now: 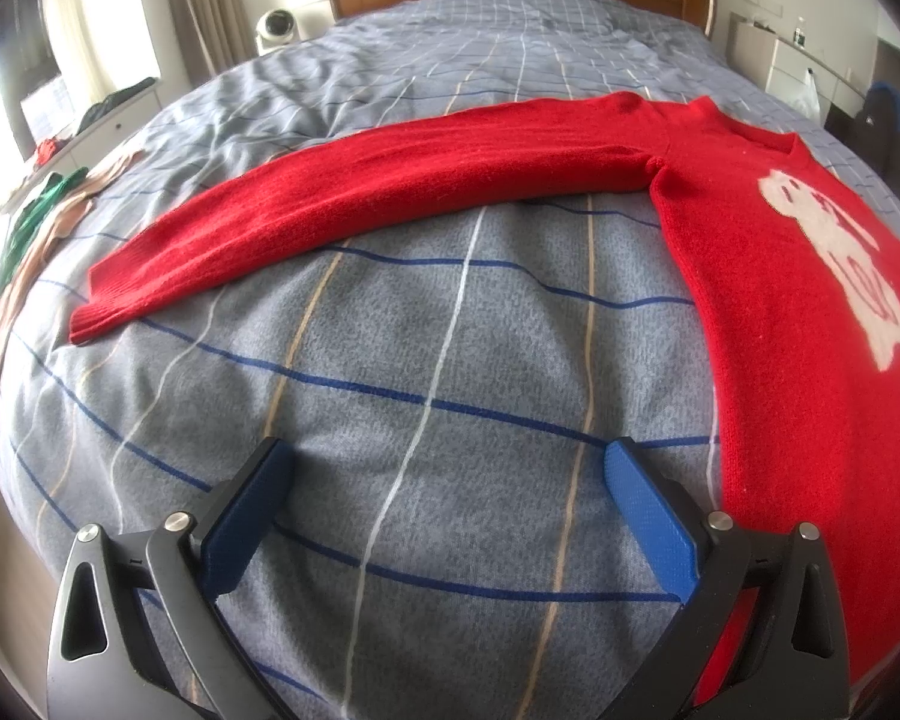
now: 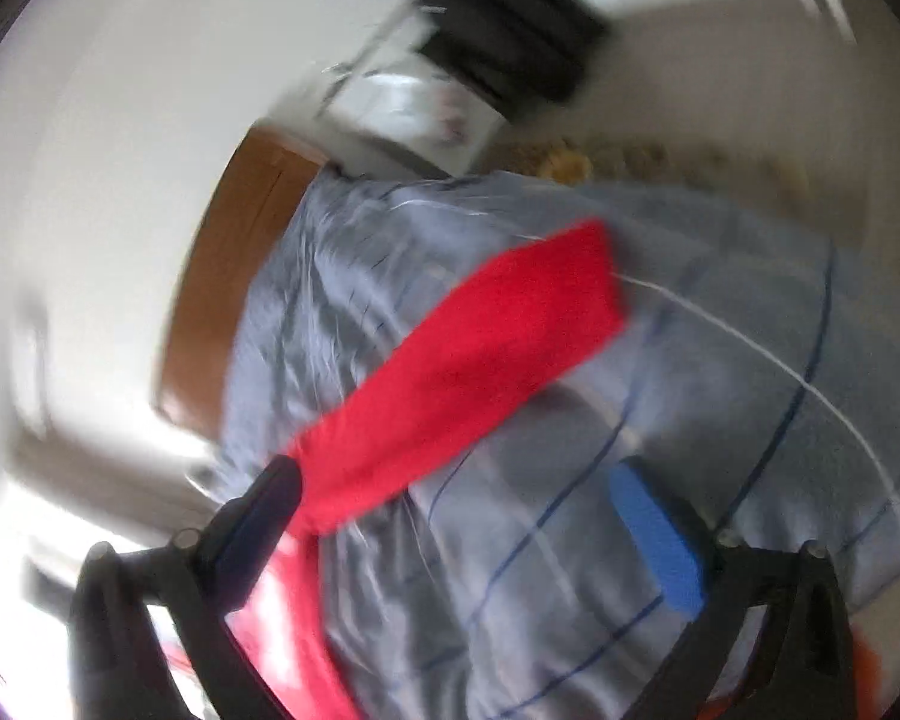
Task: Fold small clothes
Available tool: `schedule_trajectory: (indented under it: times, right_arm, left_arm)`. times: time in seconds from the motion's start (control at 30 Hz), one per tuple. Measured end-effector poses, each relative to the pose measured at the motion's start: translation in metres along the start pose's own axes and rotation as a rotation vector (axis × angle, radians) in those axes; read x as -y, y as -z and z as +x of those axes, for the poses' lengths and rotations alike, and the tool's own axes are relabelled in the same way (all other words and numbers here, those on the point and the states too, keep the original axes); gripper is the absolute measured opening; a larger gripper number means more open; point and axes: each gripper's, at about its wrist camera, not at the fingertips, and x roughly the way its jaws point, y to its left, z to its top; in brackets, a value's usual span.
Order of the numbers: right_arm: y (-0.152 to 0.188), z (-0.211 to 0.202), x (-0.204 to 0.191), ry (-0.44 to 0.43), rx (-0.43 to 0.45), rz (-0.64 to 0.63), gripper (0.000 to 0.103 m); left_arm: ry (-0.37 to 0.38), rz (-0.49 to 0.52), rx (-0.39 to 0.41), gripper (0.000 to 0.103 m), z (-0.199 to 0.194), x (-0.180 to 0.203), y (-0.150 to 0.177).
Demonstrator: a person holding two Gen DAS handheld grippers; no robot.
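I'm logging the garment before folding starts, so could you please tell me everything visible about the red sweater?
The red sweater is a soft, fuzzy knit with a whitish figure on its front, a neck opening and ribbed cuffs. It lies flat and unfolded on the grey plaid bedspread, one sleeve stretched straight out sideways. The blurred right wrist view shows the other sleeve, also on the bedspread. Neither view shows anything gripping it.

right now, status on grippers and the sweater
Left gripper open, empty, over the bedspread. Right gripper open, nothing gripped, view blurred. Red sweater flat, sleeve spread out, unfolded. Nothing in the way.
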Motion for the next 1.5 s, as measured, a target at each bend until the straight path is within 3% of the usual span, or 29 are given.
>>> schedule_trajectory:
  times: [0.07,0.23,0.4,0.47,0.5,0.6,0.67,0.83,1.0,1.1,1.2,1.23,1.27,1.33,1.43,1.5]
  right_arm:
    - [-0.011,0.004,0.011,-0.018,0.031,0.067,0.077]
    - [-0.027,0.019,0.012,-0.043,0.072,0.090,0.060]
    - [-0.037,0.042,0.004,0.027,0.059,0.036,0.030]
    - [-0.038,0.041,0.008,0.095,0.066,0.014,0.003]
    - [-0.036,0.041,0.010,0.116,0.073,0.007,0.003]
    - [-0.035,0.039,-0.006,0.184,0.099,-0.072,0.004]
    - [-0.032,0.041,-0.044,0.200,0.110,-0.195,0.004]
    - [-0.001,0.058,-0.179,0.076,0.081,-0.529,0.004]
    - [0.091,0.116,-0.316,-0.116,-0.092,-0.826,0.004]
    - [0.165,0.158,-0.362,-0.183,-0.210,-0.942,0.004]
    - [0.236,0.204,-0.375,-0.210,-0.340,-0.992,0.005]
    - [0.258,0.220,-0.373,-0.205,-0.399,-0.985,0.014]
    - [0.279,0.237,-0.366,-0.203,-0.474,-0.960,0.045]
    - [0.313,0.260,-0.342,-0.244,-0.630,-0.849,0.081]
    - [0.334,0.264,-0.310,-0.265,-0.728,-0.761,0.080]
    - [0.334,0.256,-0.292,-0.240,-0.731,-0.784,0.080]
  left_arm:
    - [0.000,0.000,0.000,0.102,0.000,0.001,0.000]
    - [-0.002,0.001,0.004,0.102,0.000,0.001,-0.001]
    - [-0.004,0.000,0.007,0.102,0.000,0.002,0.000]
    - [-0.004,0.001,0.007,0.103,-0.001,0.002,0.000]
    - [-0.004,0.001,0.007,0.103,-0.001,0.002,0.000]
    - [-0.005,0.000,0.007,0.103,0.000,0.002,0.000]
    - [-0.005,0.000,0.006,0.103,0.000,0.002,0.000]
    - [-0.004,0.000,0.004,0.103,0.000,0.002,0.000]
    - [0.008,0.005,0.005,0.103,0.001,0.000,-0.001]
    - [0.010,0.009,0.009,0.103,0.001,0.001,0.000]
    - [0.012,0.011,0.013,0.103,0.002,0.001,0.000]
    - [0.012,0.011,0.014,0.103,0.002,0.001,0.000]
    - [0.013,0.011,0.016,0.103,0.002,0.000,0.000]
    - [0.012,0.011,0.020,0.103,0.001,0.002,0.001]
    - [0.011,0.012,0.021,0.103,0.001,0.002,0.001]
    - [0.011,0.011,0.021,0.103,0.000,0.002,0.002]
